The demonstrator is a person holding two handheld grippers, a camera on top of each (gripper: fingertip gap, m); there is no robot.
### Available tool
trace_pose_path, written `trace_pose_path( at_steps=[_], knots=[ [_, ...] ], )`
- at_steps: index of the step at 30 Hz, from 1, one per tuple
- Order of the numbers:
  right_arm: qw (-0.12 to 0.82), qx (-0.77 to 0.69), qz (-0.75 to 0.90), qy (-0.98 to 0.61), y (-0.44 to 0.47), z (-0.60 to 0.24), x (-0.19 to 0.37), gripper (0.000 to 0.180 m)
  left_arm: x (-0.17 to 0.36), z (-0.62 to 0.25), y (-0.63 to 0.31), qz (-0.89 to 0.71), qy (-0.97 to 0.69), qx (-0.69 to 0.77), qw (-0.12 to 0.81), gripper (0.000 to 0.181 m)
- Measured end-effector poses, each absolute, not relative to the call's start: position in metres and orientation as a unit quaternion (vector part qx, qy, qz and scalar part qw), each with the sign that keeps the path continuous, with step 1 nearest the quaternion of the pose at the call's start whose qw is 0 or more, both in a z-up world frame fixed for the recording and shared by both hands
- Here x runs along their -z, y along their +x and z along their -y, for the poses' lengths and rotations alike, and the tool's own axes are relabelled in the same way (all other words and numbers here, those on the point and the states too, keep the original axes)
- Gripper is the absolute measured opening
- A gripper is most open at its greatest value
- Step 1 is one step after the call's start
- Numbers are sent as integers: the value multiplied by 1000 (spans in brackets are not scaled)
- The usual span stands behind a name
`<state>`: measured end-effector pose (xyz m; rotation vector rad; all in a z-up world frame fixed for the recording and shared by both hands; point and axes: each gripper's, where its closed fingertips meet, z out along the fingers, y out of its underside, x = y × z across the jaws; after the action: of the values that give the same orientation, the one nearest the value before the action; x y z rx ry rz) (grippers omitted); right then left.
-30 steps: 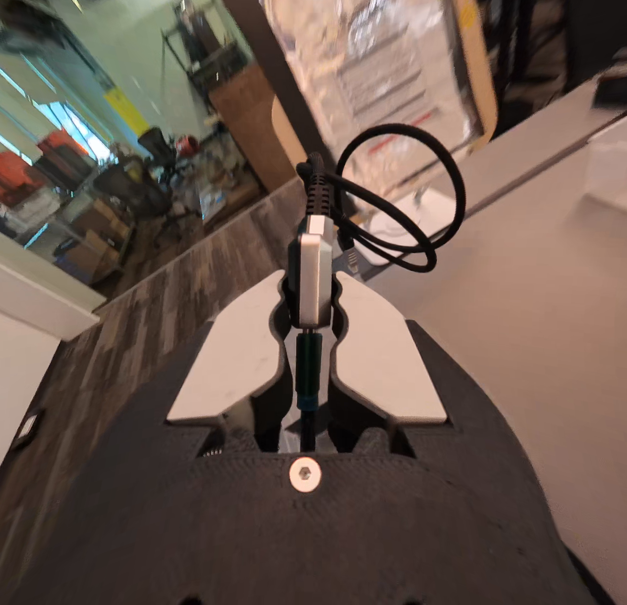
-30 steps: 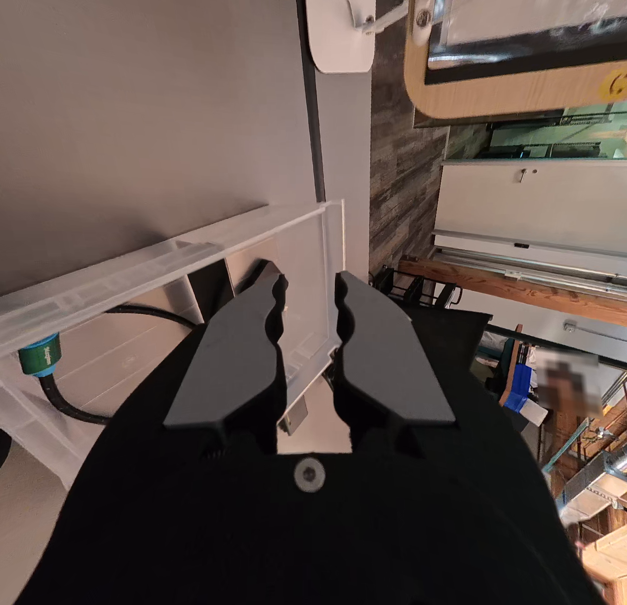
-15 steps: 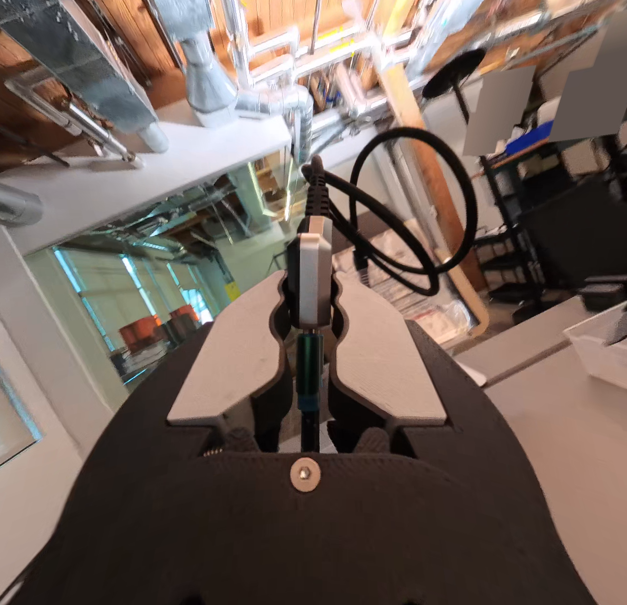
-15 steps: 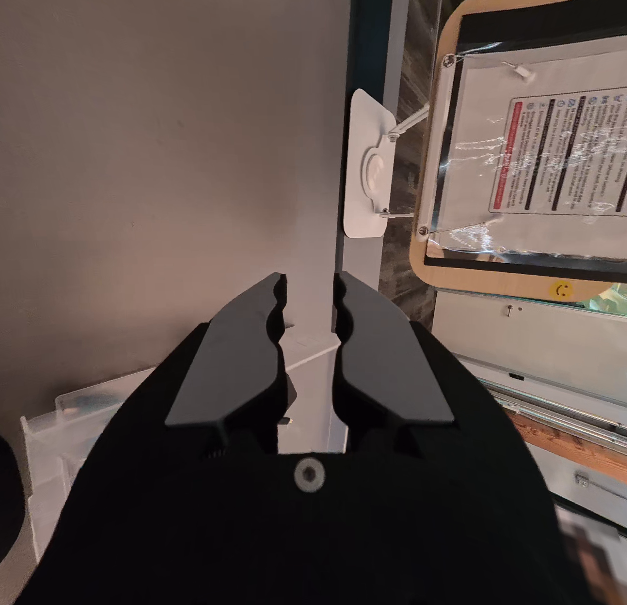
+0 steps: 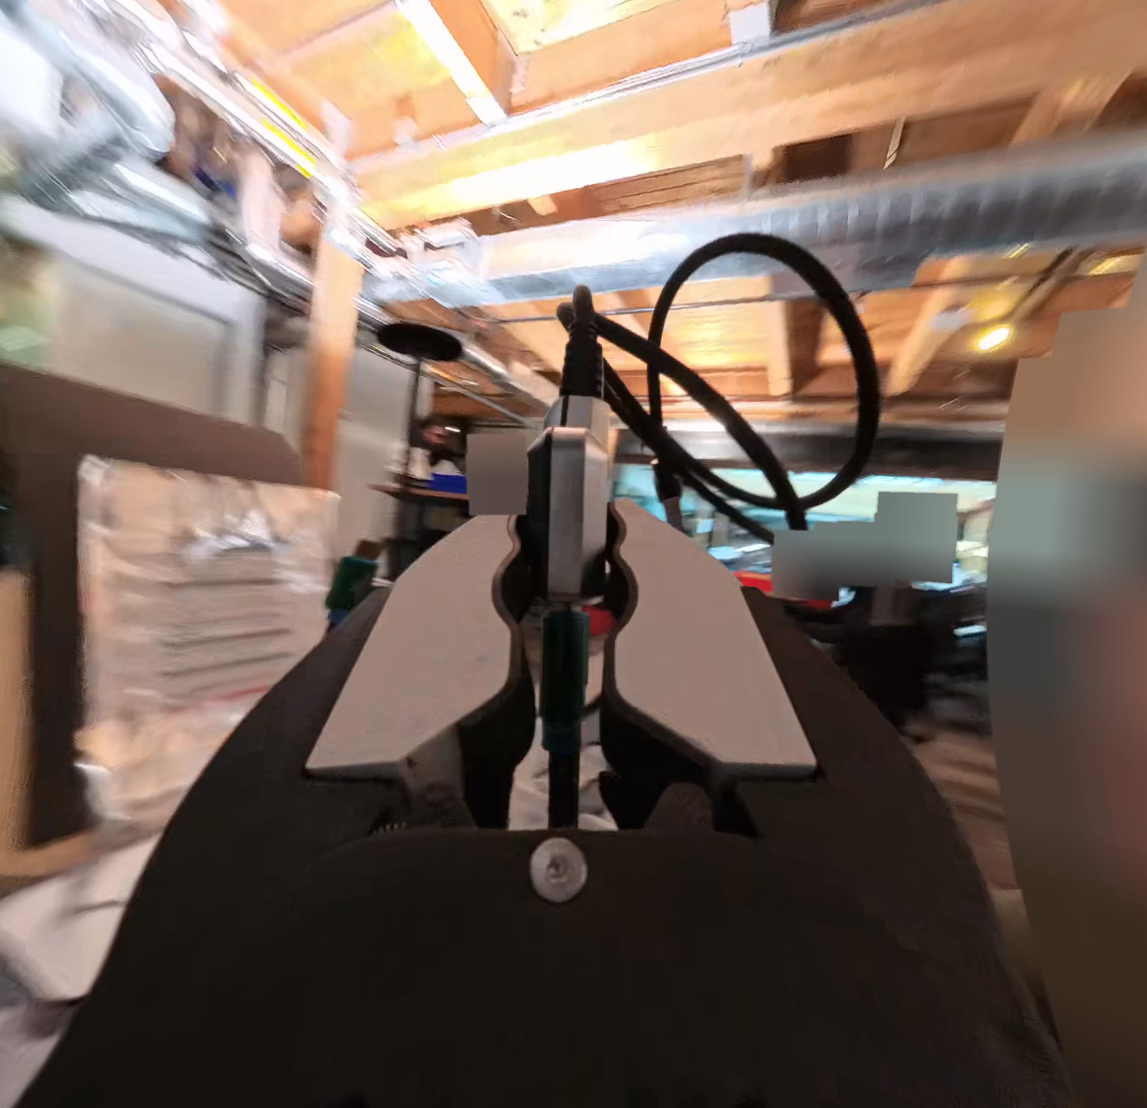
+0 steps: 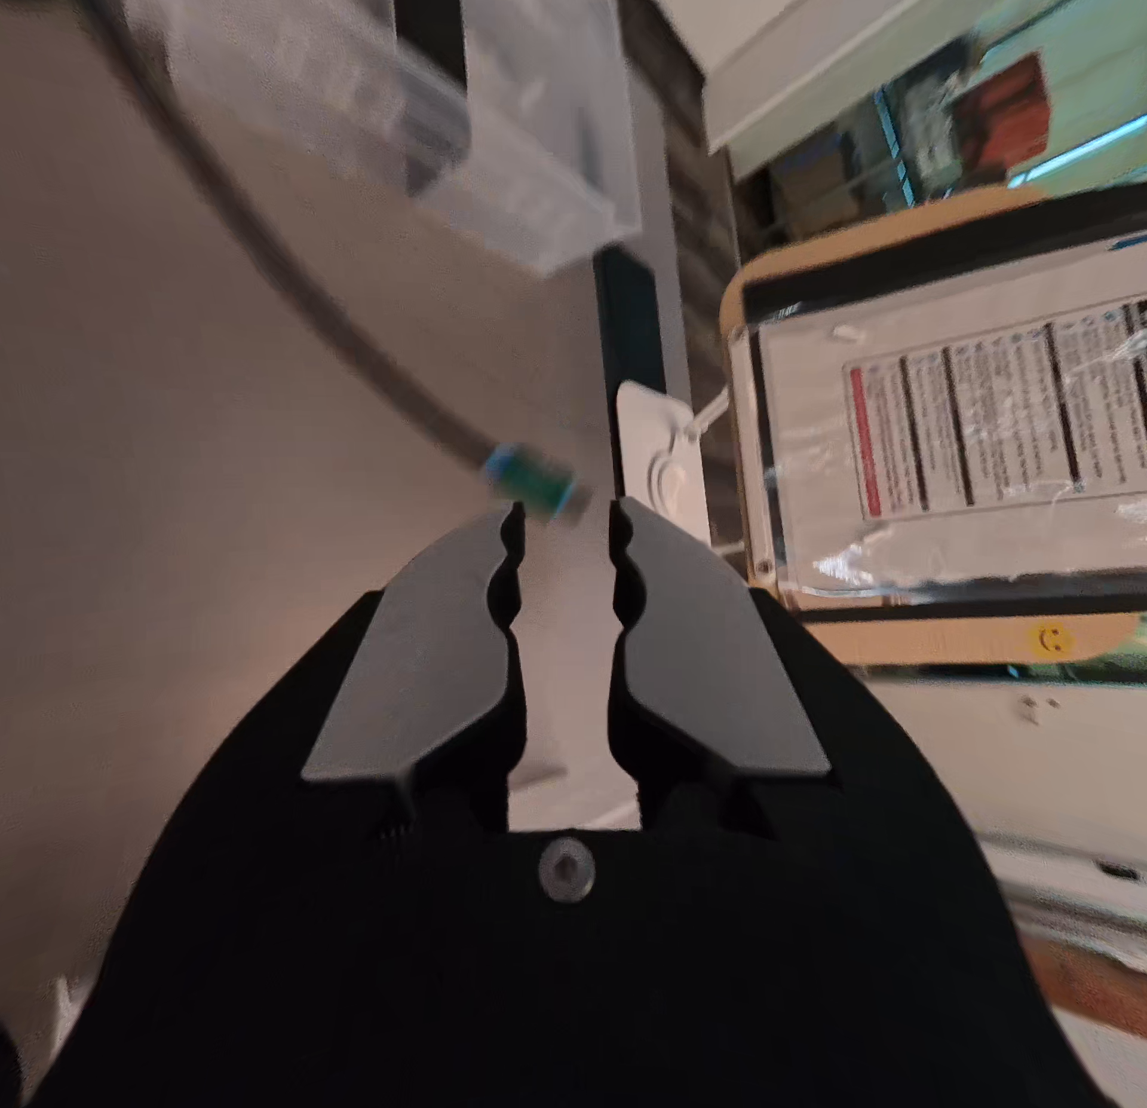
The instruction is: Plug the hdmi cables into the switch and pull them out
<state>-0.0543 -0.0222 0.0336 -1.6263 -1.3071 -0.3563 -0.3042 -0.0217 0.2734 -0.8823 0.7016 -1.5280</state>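
The left wrist view looks up at a ceiling of wooden beams [image 5: 620, 103] and grey pipes [image 5: 931, 196], with a blurred room below; the desk does not show there. Only the right wrist view shows the desk [image 6: 186, 519], its pale top filling the left half of the picture. Beyond the far edge of the desk a board with a wooden frame [image 6: 931, 637] carries a printed sheet under plastic. A clear plastic box [image 6: 496, 147], much blurred, lies near that far edge.

The left gripper [image 5: 566, 519] is tilted upward, away from the desk. Its fingers [image 5: 434, 643] are closed on the switch [image 5: 566, 519], a small silver box that stands on its thin edge between them and rises past their tips. Black cables [image 5: 863, 383] leave the top of the switch and make a wide loop to the right. Below the switch, between the fingers, a cable with a green sleeve [image 5: 562, 668] goes into its lower end.

The right gripper [image 6: 566, 513] points along the desk toward its far edge. Its fingers [image 6: 428, 643] stand apart with a clear gap, and they hold nothing. A second cable [image 6: 310, 296], grey and blurred, crosses above the desk, and its plug end with a green and blue sleeve [image 6: 527, 476] is just beyond the tip of the left finger. Whether it touches the desk I cannot tell.
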Motion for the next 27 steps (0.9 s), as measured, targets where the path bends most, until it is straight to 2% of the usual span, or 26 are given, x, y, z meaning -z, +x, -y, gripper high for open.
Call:
trace_pose_path(
  at_steps=[4, 8, 10, 12, 17, 24, 27],
  knots=[
    [607, 72, 522, -595, -82, 44, -87, 22, -249, -12, -265, -270, -398, 752, 451, 19],
    [706, 132, 526, -456, -92, 64, -123, 21, -219, -27, -219, -262, -433, 781, 366, 19],
    [731, 204, 508, -407, -96, 60, -132, 29, -202, -24, -194, -266, -454, 784, 331, 19],
    [728, 279, 504, -373, -104, 53, -130, 36, -186, -16, -170, -275, -472, 783, 297, 19],
    [689, 500, 465, -244, -106, 46, -130, 40, -157, 2, -132, -281, -501, 784, 234, 20],
    [660, 546, 463, -228, -104, 33, -123, 45, -127, 16, -105, -266, -533, 789, 152, 20],
    [640, 550, 480, -238, -101, 29, -114, 28, -117, 26, -95, -270, -539, 790, 116, 21]
  ],
)
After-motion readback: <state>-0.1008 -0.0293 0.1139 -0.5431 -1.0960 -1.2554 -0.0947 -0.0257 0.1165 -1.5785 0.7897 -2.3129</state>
